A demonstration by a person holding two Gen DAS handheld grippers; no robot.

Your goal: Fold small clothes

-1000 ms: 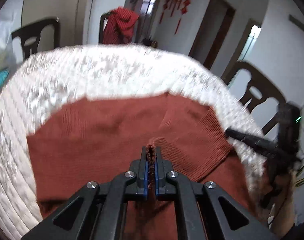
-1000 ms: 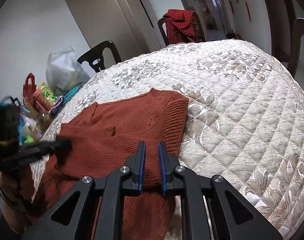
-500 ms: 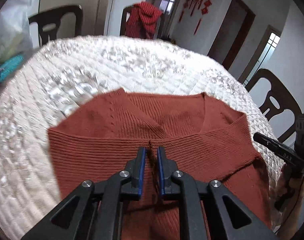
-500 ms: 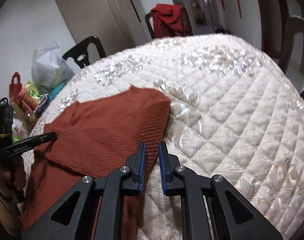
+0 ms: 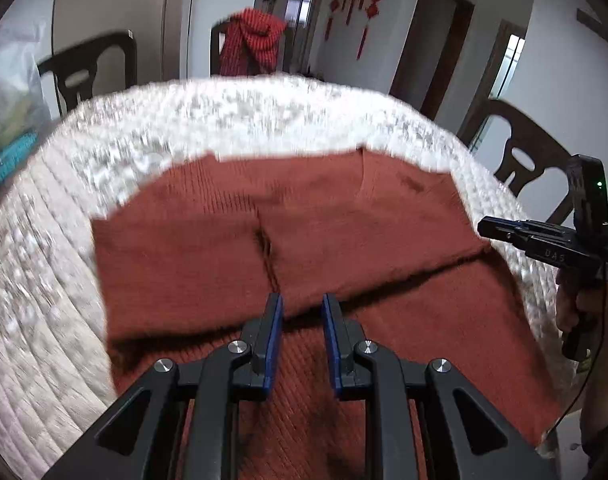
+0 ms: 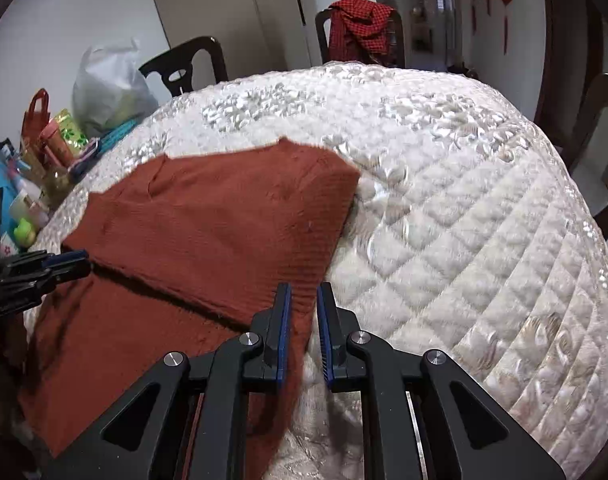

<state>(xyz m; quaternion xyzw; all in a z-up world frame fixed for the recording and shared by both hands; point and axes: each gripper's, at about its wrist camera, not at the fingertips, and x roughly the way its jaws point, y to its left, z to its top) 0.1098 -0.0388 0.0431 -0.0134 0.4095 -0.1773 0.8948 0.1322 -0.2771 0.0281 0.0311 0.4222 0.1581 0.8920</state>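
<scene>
A rust-red knit sweater (image 5: pixel 344 240) lies flat on the white quilted table cover (image 5: pixel 55 280), both sleeves folded across its chest and meeting near the middle. My left gripper (image 5: pixel 301 300) hovers just above the lower edge of the folded sleeves. Its jaws are opening and nothing is pinched between the blue pads (image 5: pixel 273 340). In the right wrist view the sweater (image 6: pixel 207 224) fills the left half. My right gripper (image 6: pixel 304 288) sits over the sweater's right side edge, jaws a little apart with no cloth gripped. Each gripper also shows at the other view's edge: right gripper (image 5: pixel 488 227), left gripper (image 6: pixel 77 258).
Dark wooden chairs (image 5: pixel 520 152) ring the table; one at the far side carries a red checked cloth (image 6: pixel 360 20). A white plastic bag (image 6: pixel 107 84) and small packets and bottles (image 6: pixel 43 148) crowd the table's left edge. A hand (image 5: pixel 576 304) holds the right gripper's handle.
My left gripper held the sleeve cuff a second ago; it has let go, its jaws have spread, and it has drawn back. The right gripper drifted toward the sweater's right edge.
</scene>
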